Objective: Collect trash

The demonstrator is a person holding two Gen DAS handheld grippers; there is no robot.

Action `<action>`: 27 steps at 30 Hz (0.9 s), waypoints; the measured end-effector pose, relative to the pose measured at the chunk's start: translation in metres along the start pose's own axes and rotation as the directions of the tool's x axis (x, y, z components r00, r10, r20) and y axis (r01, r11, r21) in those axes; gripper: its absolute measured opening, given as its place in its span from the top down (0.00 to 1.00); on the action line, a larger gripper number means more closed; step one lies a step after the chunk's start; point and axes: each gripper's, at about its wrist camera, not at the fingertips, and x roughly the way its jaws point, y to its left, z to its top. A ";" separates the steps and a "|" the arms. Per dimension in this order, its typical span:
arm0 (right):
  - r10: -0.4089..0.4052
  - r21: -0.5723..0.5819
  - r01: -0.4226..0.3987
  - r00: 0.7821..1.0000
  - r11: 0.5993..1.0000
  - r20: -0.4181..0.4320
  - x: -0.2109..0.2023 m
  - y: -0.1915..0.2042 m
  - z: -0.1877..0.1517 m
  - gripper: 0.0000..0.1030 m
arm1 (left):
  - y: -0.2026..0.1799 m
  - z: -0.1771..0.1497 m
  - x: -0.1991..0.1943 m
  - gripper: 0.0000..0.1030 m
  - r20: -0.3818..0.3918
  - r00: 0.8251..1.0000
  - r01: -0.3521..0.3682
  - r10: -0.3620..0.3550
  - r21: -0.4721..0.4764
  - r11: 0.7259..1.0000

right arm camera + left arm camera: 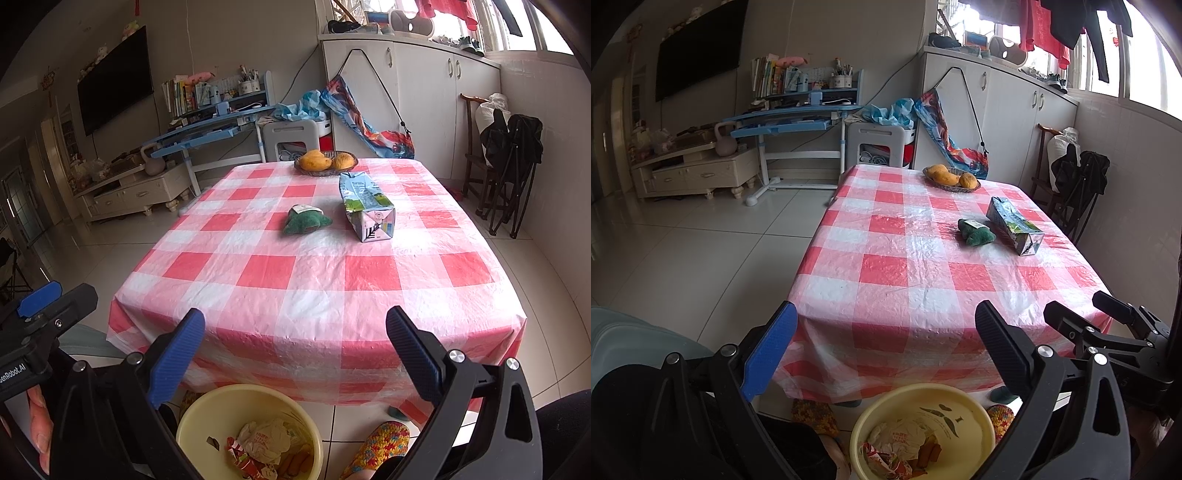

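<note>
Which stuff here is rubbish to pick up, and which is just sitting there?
For the job:
crushed drink carton
yellow plastic bin holding wrappers
crumpled green packet, probably

Just there:
basket of mangoes
red-checked tablecloth
colourful crochet slipper

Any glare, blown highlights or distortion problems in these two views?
Left wrist view: windows blown out at top right, sheen on the tablecloth, strong fisheye bend and dark corners. Right wrist view: the same vignette, windows overexposed, carton and green toy sharp, milder sheen on the cloth.
</note>
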 end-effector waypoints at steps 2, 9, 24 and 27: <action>0.000 0.002 0.000 1.000 1.000 0.003 0.000 -0.001 0.000 0.08 | 0.000 0.000 0.000 0.09 0.000 1.000 0.000 0.000 0.000 1.000; -0.002 0.000 0.002 1.000 1.000 -0.004 0.001 -0.003 0.000 0.08 | -0.002 0.000 0.000 0.09 -0.002 1.000 0.001 -0.001 0.000 1.000; 0.004 -0.003 -0.004 1.000 1.000 -0.008 0.002 -0.001 0.010 0.08 | -0.006 0.004 0.009 0.09 -0.023 1.000 0.021 -0.022 -0.014 1.000; 0.002 -0.006 -0.002 1.000 1.000 -0.006 0.006 -0.006 0.023 0.07 | -0.008 0.015 0.016 0.09 -0.019 0.999 0.028 -0.029 -0.022 0.999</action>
